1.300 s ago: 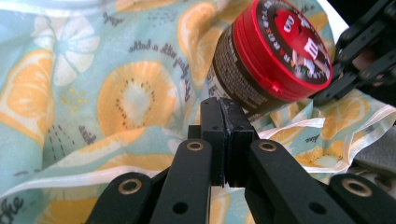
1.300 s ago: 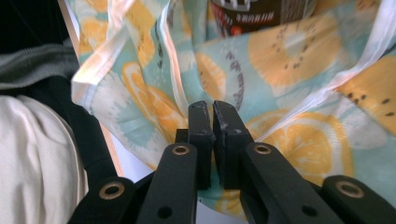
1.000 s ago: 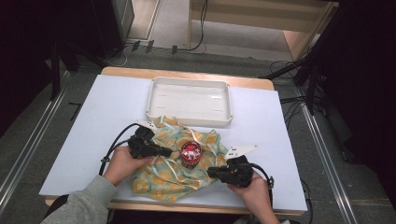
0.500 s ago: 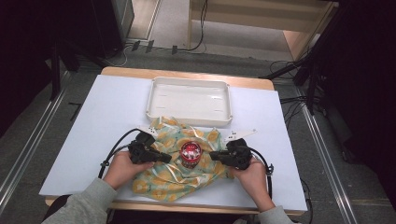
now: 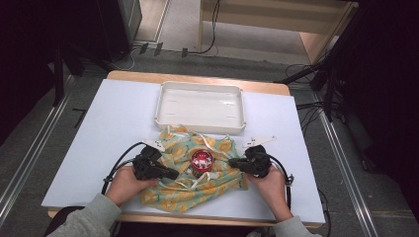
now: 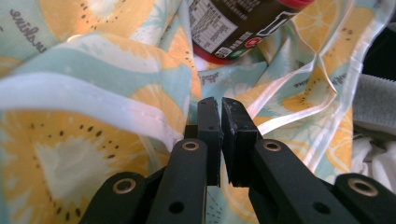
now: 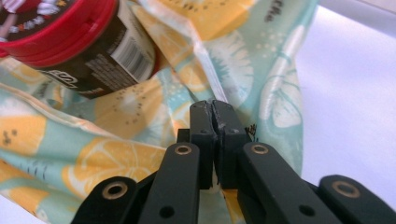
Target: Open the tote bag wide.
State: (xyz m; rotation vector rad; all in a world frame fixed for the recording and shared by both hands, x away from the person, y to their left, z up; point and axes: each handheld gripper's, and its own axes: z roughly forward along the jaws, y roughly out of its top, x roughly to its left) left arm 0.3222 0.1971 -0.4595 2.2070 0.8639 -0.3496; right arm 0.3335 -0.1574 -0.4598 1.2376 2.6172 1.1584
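The left gripper (image 5: 174,175) and right gripper (image 5: 231,161) had their jaws closed, apparently pinching the cloth (image 5: 217,185) either side of the jar (image 5: 201,161).

Even overhead light keeps the white table (image 5: 113,138) bright and nearly shadowless in the high view while the surroundings from nine to three o'clock sink into darkness, and in both gripper views the patterned cloth (image 6: 93,70) blurs softly toward the edges, with the black jaws sharp at six o'clock.
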